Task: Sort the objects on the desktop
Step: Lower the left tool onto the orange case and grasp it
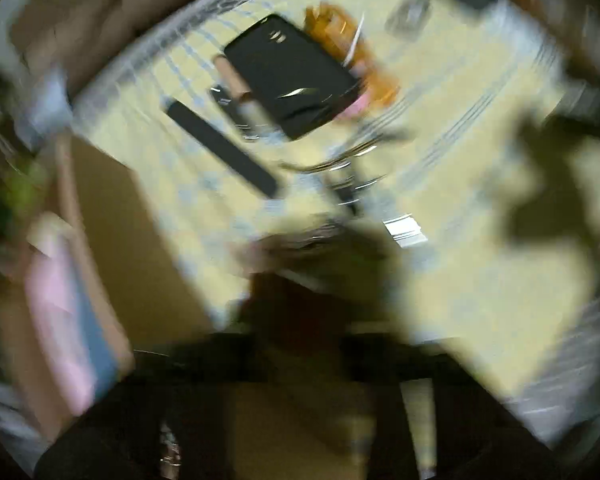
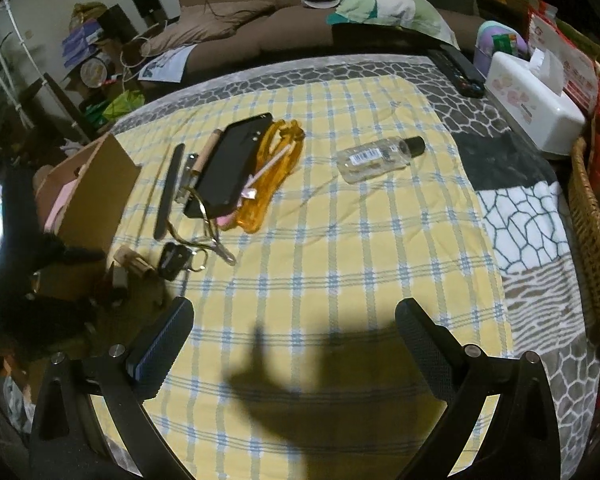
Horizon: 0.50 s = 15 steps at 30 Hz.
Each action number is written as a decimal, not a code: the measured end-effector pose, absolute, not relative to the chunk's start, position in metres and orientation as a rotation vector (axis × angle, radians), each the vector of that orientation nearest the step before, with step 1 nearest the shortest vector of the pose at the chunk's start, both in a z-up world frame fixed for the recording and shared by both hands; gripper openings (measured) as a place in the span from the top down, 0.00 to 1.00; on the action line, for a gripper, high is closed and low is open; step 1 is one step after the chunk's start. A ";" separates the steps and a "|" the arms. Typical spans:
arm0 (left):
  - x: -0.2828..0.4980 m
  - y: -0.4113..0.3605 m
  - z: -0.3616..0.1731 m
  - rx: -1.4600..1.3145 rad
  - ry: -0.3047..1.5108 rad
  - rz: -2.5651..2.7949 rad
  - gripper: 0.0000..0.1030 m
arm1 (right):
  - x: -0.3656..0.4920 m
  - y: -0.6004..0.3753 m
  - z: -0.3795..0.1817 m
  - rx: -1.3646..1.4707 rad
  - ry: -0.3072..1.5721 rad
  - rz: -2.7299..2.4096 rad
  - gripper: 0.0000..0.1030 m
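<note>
Fingers [image 1: 284, 320] of the left gripper [image 1: 300, 292] show in the left wrist view only as one dark, smeared mass at the bottom centre. They are drawn together, but the blur hides whether anything is caught between them. Above them a black nail file [image 1: 220, 148] lies on the checked cloth [image 1: 460, 280], its long axis running from upper left to lower right, beside a black phone case [image 1: 288, 76]. In the right wrist view the right gripper [image 2: 296, 320] hangs wide and empty over bare cloth. A clear bottle [image 2: 376, 156] lies on its side at upper centre, cap toward the upper right. This looks like a pick at the left-hand clutter near the key fob [image 2: 172, 260]. Next would come a lift toward the cardboard box [image 2: 96, 184], once the grasp is confirmed.
</note>
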State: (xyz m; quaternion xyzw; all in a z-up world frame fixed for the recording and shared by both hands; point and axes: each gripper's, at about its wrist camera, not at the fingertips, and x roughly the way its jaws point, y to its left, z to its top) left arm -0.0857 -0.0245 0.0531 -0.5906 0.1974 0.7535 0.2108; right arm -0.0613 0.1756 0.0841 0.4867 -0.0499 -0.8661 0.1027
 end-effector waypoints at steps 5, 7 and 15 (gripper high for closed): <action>-0.072 -0.042 0.064 -1.645 0.402 2.106 0.89 | -0.060 0.165 0.098 1.377 -0.185 -2.547 0.00; -0.072 -0.048 0.066 -1.643 0.430 2.148 0.80 | -0.058 0.160 0.101 1.367 -0.181 -2.540 0.00; -0.072 -0.025 0.058 -1.654 0.579 2.121 0.40 | -0.059 0.154 0.097 1.384 -0.156 -2.533 0.00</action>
